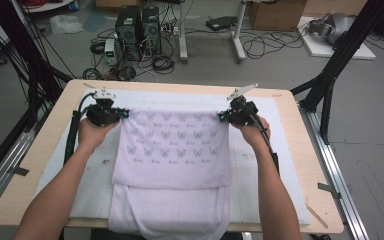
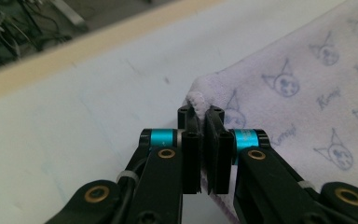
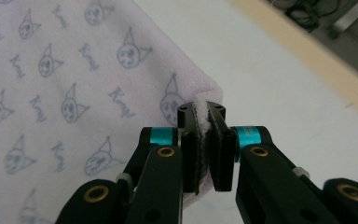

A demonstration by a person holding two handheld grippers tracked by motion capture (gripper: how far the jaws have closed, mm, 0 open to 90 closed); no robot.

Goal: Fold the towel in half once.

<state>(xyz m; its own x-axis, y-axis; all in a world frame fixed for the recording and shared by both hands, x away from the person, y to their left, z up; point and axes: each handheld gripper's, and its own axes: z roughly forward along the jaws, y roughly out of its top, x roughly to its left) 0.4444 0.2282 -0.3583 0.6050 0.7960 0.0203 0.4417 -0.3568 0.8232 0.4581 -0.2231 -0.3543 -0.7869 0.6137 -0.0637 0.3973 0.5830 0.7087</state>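
A pale towel [image 1: 172, 150] with a small printed pattern lies on the white mat [image 1: 275, 150] covering the counter [image 1: 45, 150], its near end hanging over the front edge. The left gripper [image 1: 121, 114] and right gripper [image 1: 222, 116] each have their fingers [image 2: 192, 154] pinched tight on a far corner. Holding both corners keeps that edge stretched straight, probably so the fold stays square.

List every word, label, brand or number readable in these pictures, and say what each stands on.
"Kuromi"-like script, repeated between the cat-face prints on the lilac towel: blurred; it starts "K" or "Ku", the rest cannot be read for sure.
Same print in the left gripper view: also too blurred.
Towel in the high view: print too small to read.
Left gripper and right gripper: no lettering seen.
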